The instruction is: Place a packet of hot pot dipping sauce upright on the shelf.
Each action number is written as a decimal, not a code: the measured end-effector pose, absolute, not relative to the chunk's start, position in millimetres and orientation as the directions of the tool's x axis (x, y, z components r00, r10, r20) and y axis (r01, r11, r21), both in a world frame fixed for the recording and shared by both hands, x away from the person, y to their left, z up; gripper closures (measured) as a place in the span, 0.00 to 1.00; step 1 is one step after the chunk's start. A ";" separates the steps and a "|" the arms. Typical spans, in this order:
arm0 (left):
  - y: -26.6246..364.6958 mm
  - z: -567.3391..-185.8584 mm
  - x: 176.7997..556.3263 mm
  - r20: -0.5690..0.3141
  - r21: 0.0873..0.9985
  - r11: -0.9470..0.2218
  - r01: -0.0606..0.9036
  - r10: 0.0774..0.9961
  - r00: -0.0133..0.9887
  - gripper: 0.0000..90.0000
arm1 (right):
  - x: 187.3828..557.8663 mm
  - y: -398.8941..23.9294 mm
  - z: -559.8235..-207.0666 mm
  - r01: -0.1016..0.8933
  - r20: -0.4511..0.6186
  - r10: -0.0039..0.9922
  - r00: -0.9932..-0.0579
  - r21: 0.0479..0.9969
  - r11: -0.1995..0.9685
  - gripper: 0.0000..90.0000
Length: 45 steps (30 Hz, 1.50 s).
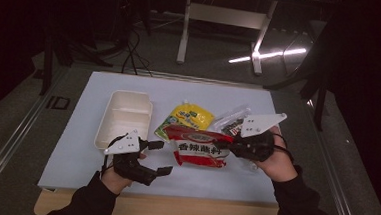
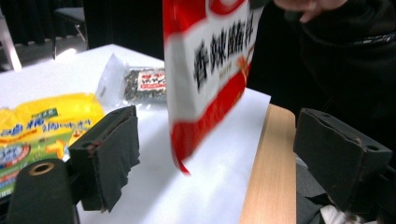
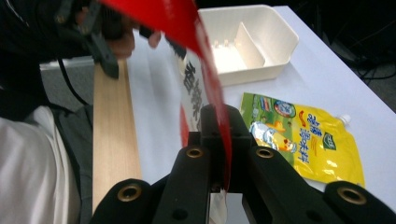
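A red-and-white snack packet (image 1: 201,147) with black lettering hangs in the air just above the white table top, pinched at its right edge by my right gripper (image 1: 226,146). In the right gripper view the two jaws (image 3: 219,140) are shut on the packet's (image 3: 205,70) red seam. My left gripper (image 1: 161,158) stands open at the packet's left, near the front of the table, with nothing between its pads. In the left gripper view the packet (image 2: 210,70) dangles ahead of the wide-apart jaws (image 2: 219,163), its lower corner clear of them.
A yellow spouted pouch (image 1: 192,116) lies flat behind the packet. A clear packet with dark contents (image 1: 232,121) lies to its right. A cream divided box (image 1: 123,118) stands at the left on the white mat (image 1: 76,145). A wooden strip (image 1: 172,211) runs along the front edge.
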State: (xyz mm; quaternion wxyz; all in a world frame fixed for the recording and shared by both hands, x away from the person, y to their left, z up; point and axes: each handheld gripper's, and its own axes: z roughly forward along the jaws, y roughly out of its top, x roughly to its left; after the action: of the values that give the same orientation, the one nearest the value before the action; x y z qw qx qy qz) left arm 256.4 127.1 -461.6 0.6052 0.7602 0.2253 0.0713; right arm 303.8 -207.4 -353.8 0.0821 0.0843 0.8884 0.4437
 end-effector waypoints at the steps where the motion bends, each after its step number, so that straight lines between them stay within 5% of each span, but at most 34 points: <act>1: 126.6 -464.5 255.2 -0.168 0.952 -0.163 0.261 0.435 0.884 0.16 | 305.4 -207.5 -352.6 0.079 -0.071 0.228 -0.971 0.806 0.587 1.00; 7: 122.5 -482.7 248.1 -0.157 0.940 -0.206 0.274 0.451 0.879 0.06 | 316.0 -201.5 -344.8 0.076 -0.087 0.247 -0.965 0.809 0.583 1.00; 45: 122.8 -523.0 237.7 -0.106 0.939 -0.250 0.237 0.445 0.889 0.07 | 408.4 -107.0 -337.4 0.126 -0.048 0.343 -0.938 0.875 0.467 1.00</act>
State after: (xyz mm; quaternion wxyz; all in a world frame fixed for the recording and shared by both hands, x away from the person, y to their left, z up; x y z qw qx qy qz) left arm 237.7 122.8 -523.0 0.5724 0.7855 0.2172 0.0907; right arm 408.4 -107.0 -337.4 0.1089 0.1382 0.8495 0.4974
